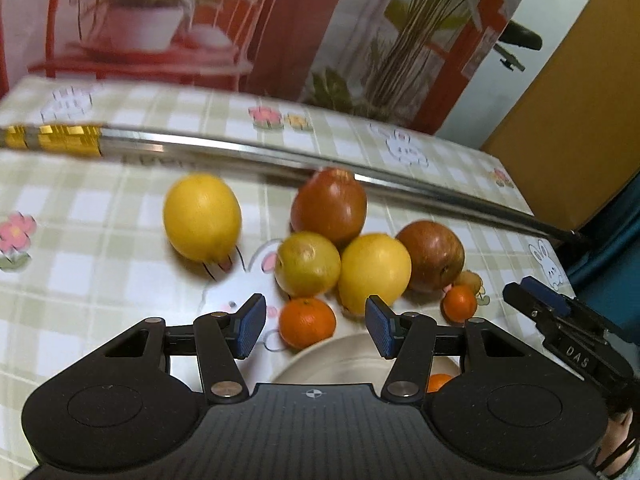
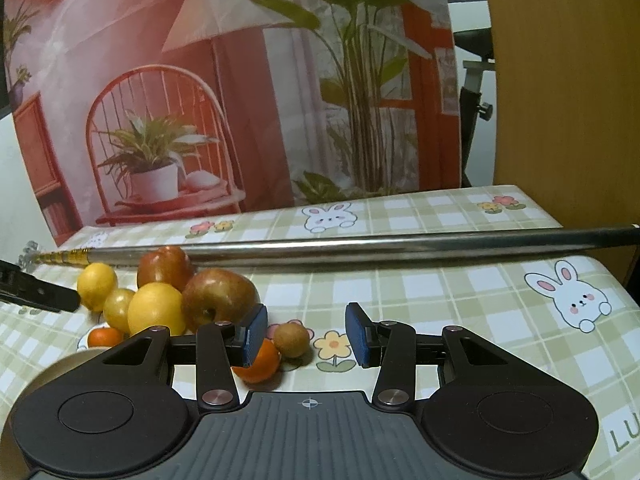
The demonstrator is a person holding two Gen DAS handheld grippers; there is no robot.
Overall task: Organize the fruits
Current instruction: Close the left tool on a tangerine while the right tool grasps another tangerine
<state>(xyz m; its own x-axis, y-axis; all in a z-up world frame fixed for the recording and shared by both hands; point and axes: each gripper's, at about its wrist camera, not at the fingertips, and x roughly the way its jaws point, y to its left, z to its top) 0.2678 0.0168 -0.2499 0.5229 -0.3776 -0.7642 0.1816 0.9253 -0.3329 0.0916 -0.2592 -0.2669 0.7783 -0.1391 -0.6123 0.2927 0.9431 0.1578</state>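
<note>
Left gripper (image 1: pixel 316 326): jaws part-way apart, blue pads clamping nothing; a small mandarin (image 1: pixel 307 322) sits in the gap between them, beyond the tips, untouched as far as the view shows.
Right gripper (image 2: pixel 307 334): jaws apart with only tablecloth and a printed flower between the pads, nothing held; its left pad overlaps a second mandarin (image 2: pixel 258 366) in the picture, and contact cannot be told.
Fruit pile: two red apples, far one (image 1: pixel 329 204) and near one (image 1: pixel 431 254), pressed up against a yellow lemon (image 1: pixel 374 270) and a greenish-yellow lemon (image 1: pixel 307 262); a larger lemon (image 1: pixel 202 216) stands apart to the left.
Small fruit: a brown round fruit (image 2: pixel 291 338) just beside the second mandarin, right of the pile.
Plate (image 1: pixel 340 356): cream rim right below the left gripper, close under the first mandarin; another orange fruit (image 1: pixel 439 382) peeks out beside the gripper's right linkage.
In the way: a metal pole (image 1: pixel 256 156) with a gold grip lies across the checked tablecloth (image 1: pixel 80 260) behind the fruit, the far apple up against it.
Backdrop: a printed scene of chair and potted plants behind the table.
</note>
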